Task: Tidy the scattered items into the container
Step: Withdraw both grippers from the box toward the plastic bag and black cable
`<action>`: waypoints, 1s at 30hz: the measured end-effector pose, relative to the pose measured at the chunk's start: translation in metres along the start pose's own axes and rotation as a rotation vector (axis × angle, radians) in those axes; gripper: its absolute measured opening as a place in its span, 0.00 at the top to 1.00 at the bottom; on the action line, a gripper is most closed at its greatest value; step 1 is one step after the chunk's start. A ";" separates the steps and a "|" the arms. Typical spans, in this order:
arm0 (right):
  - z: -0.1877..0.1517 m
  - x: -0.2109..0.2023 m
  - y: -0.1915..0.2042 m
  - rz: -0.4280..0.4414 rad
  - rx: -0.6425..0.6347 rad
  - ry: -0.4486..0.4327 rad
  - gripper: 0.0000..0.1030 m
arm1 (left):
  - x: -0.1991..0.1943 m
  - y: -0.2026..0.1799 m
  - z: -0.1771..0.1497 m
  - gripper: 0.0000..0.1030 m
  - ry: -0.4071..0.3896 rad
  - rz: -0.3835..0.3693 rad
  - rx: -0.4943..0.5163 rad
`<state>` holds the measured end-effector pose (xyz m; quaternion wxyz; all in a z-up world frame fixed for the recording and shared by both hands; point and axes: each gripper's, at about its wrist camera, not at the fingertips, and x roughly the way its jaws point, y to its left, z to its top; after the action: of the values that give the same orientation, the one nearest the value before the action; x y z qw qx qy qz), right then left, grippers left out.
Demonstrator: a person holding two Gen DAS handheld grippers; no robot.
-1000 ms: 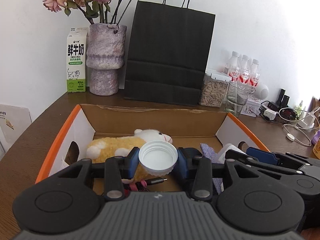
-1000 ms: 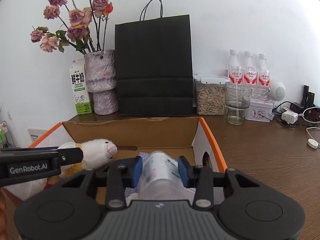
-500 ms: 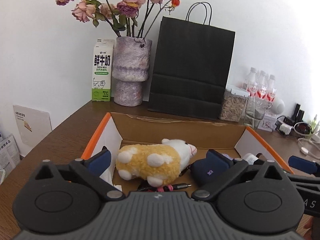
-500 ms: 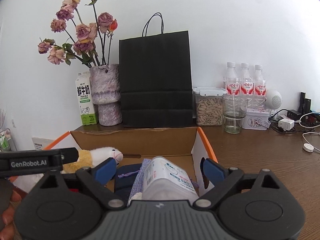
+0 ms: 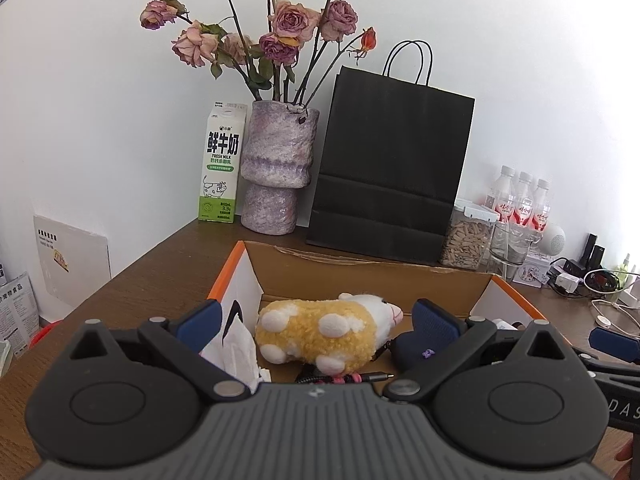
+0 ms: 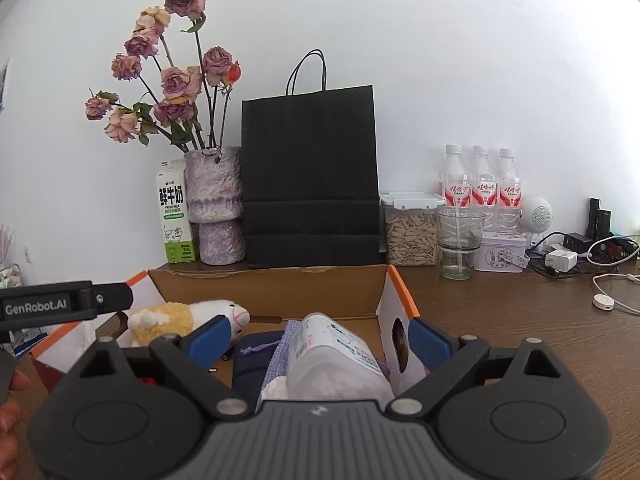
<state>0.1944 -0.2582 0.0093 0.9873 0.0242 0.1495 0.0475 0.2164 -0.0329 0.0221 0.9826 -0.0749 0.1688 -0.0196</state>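
Cardboard, orange-edged open box (image 5: 362, 274) ahead of both claws holds one yellow-and-white plush toy (image 5: 326, 334), one navy pouch (image 6: 256, 354) and one clear plastic bottle (image 6: 336, 358) lying down. Left claw (image 5: 316, 322) and right claw (image 6: 320, 338) gape wide, gripping nothing. Three red-labelled water bottles (image 6: 482, 184) stand beyond.

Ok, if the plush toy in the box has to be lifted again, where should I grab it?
Take the plush toy across its yellow body, coming from above. It lies on its side along the box, head towards the right, so the soft middle is the widest clear part; the left gripper is open just in front of it.
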 end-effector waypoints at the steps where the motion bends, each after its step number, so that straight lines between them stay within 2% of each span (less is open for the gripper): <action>1: -0.001 -0.003 0.000 -0.001 -0.003 -0.008 0.07 | -0.003 0.002 -0.002 0.00 -0.009 0.004 -0.001; 9: -0.022 -0.027 0.011 -0.002 -0.059 -0.017 0.07 | -0.031 0.013 -0.019 0.00 -0.054 0.033 0.038; 15: -0.035 -0.047 0.018 0.008 -0.075 -0.008 0.07 | -0.056 0.026 -0.030 0.00 -0.077 0.048 0.022; 24: -0.053 -0.068 0.033 0.053 -0.110 0.064 0.07 | -0.075 0.040 -0.055 0.00 0.009 0.090 0.085; 30: -0.062 -0.074 0.044 0.143 -0.106 0.182 0.07 | -0.091 0.048 -0.063 0.00 0.055 0.079 0.107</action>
<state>0.1017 -0.2200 -0.0252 0.9636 -0.0221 0.2339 0.1275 0.1100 0.0116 -0.0142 0.9802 -0.0149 0.1972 0.0079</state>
